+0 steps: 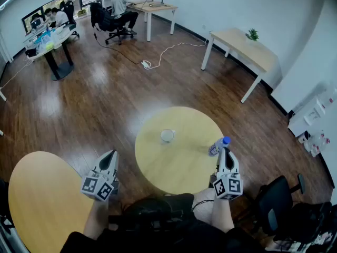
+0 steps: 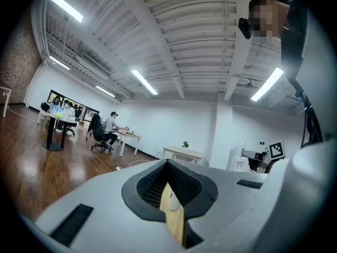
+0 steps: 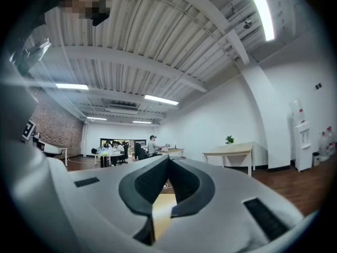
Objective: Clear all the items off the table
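A round yellow counter (image 1: pixel 158 165) stands on a dark wood floor (image 1: pixel 105 99). What looks like a clear cup (image 1: pixel 167 135) sits near its middle. A blue-capped bottle (image 1: pixel 218 146) is at its right edge, just ahead of the right tongs (image 1: pixel 225 152). Right and left tongs (image 1: pixel 109 156) are both closed and empty.

Clear cup (image 1: pixel 167 135) centred on table (image 1: pixel 176 167); blue-capped bottle (image 1: pixel 218 146) near edge

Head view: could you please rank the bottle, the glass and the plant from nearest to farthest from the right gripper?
1. The bottle, at the round table's right edge, just ahead of the right gripper.
2. The glass, near the table's middle.
3. The plant, on the far desk.
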A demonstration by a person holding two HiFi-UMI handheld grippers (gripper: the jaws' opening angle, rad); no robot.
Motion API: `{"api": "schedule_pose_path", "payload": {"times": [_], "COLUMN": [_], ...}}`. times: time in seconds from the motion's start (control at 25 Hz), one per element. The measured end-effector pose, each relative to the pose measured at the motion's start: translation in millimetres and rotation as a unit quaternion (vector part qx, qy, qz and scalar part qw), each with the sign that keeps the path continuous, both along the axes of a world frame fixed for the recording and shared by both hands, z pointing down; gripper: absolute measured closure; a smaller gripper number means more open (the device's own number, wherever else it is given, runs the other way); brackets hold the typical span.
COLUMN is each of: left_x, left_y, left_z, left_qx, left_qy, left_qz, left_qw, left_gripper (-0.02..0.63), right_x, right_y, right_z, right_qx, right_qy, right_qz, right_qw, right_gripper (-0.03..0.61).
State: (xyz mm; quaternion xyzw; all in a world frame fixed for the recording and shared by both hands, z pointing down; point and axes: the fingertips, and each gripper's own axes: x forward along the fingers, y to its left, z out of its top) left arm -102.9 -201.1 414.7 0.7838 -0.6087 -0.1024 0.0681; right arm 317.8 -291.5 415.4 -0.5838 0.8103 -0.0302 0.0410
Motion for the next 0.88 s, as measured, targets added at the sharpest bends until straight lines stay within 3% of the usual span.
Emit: {"api": "schedule_pose_path", "payload": {"times": [0.44, 0.88], "left_x": [47, 117], "left_y": [-39, -74], "left_z": [-17, 0], "left_qx": [0.019, 0.012], "left_qy": [-0.012, -0.012], "left_qz": [0.048, 0.08], "left_qw": [0.9986, 0.9967], "left_gripper": [0.614, 0.614], "right_x": [52, 115], "right_y": [2, 8], "right_z": [-15, 9], "right_qx": [0.02, -0.016], "right_qy": [-0.005, 0.0], "right_qz": [0.041, 0.059], "right_qw": [0.999, 0.998], "right_gripper": [0.574, 0.574]}}
